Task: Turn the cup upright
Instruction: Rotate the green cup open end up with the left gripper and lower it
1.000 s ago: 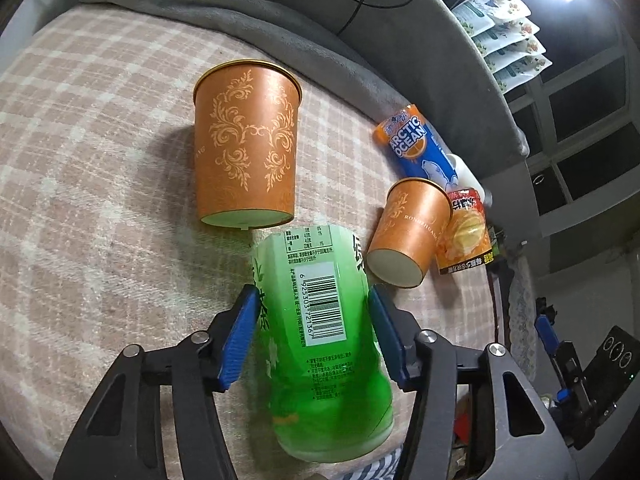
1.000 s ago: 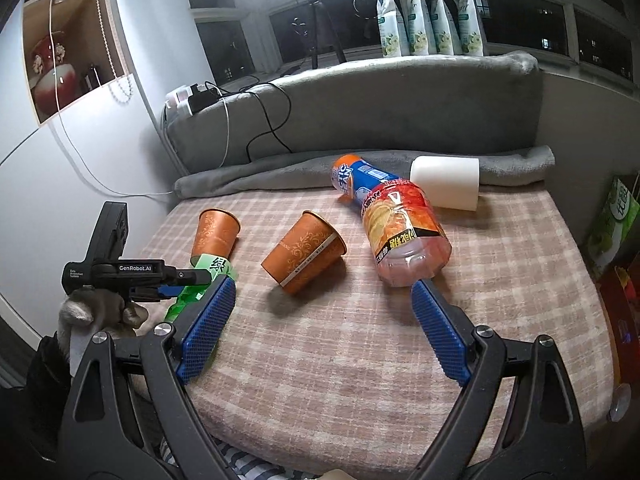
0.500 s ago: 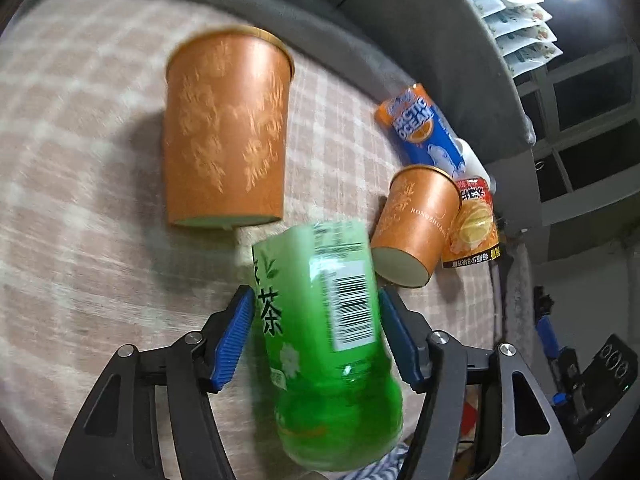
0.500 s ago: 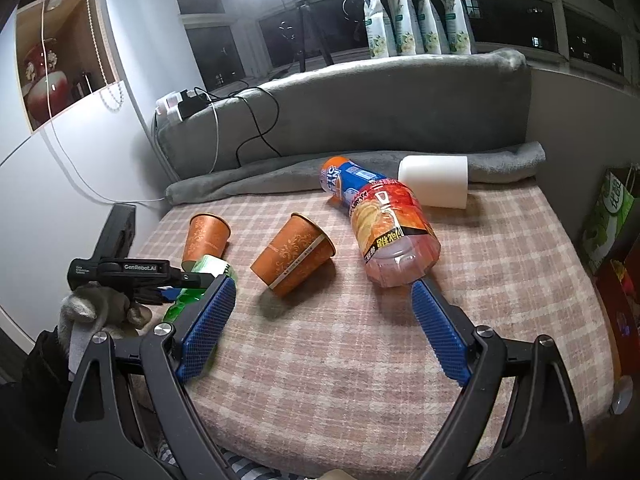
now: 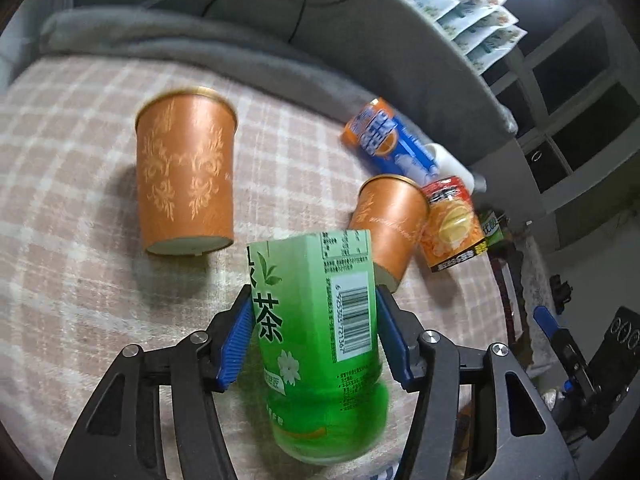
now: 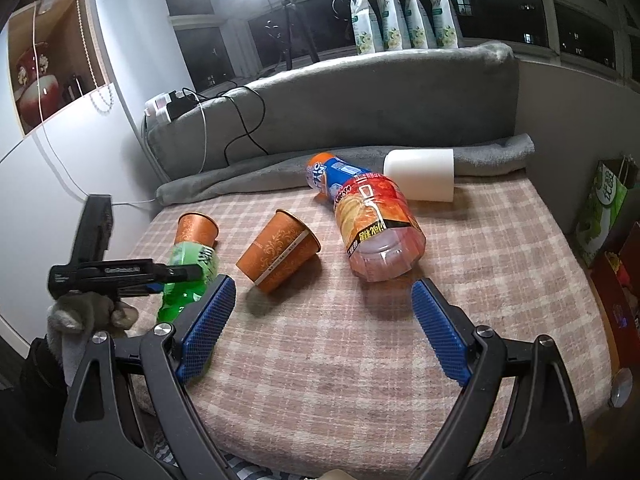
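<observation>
The left hand-held gripper (image 5: pixel 316 332) is clamped on a green tea bottle (image 5: pixel 320 344), its blue pads pressed to the bottle's two sides, over the left edge of the plaid-covered bed (image 6: pixel 360 340). Just beyond the bottle an orange paper cup (image 5: pixel 186 174) stands rim-up near that edge, while a second orange cup (image 6: pixel 280 252) lies on its side toward the middle, beside a tipped chip canister (image 6: pixel 376 228). The right hand-held gripper (image 6: pixel 320 328) hangs wide apart and holds nothing above the bed's near edge.
</observation>
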`<action>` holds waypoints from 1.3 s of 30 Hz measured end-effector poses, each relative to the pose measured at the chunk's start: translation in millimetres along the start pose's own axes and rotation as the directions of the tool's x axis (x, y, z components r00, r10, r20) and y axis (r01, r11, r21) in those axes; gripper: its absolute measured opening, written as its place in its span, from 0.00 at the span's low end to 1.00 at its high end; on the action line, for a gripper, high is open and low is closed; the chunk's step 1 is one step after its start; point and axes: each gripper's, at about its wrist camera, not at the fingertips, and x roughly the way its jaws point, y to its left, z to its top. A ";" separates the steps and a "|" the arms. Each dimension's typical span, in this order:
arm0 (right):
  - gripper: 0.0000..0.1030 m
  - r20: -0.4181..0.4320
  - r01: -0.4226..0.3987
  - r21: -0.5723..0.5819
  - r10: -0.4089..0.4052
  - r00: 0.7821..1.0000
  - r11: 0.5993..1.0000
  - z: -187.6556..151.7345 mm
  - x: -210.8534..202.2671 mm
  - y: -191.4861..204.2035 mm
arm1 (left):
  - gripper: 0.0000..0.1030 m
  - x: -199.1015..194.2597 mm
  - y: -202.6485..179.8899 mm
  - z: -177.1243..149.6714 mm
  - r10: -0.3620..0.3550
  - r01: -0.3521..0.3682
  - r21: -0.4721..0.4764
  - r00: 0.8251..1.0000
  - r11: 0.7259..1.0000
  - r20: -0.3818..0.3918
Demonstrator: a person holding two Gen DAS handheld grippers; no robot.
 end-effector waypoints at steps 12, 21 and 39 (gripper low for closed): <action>0.89 0.008 0.011 0.004 -0.011 1.000 1.000 -1.6 -1.5 -0.6 | 0.53 -17.8 -49.9 -15.5 0.089 -0.127 0.199 0.978 0.972 0.191; 0.89 0.010 0.014 0.022 -0.014 1.000 1.000 -2.4 -3.3 -3.9 | 0.53 -10.7 -74.4 -26.7 0.159 -0.268 0.317 0.931 0.910 0.329; 0.89 0.018 0.014 0.019 -0.014 1.000 1.000 -3.5 -6.9 0.9 | 0.53 -14.9 -79.4 -53.2 0.157 -0.278 0.355 0.930 0.892 0.333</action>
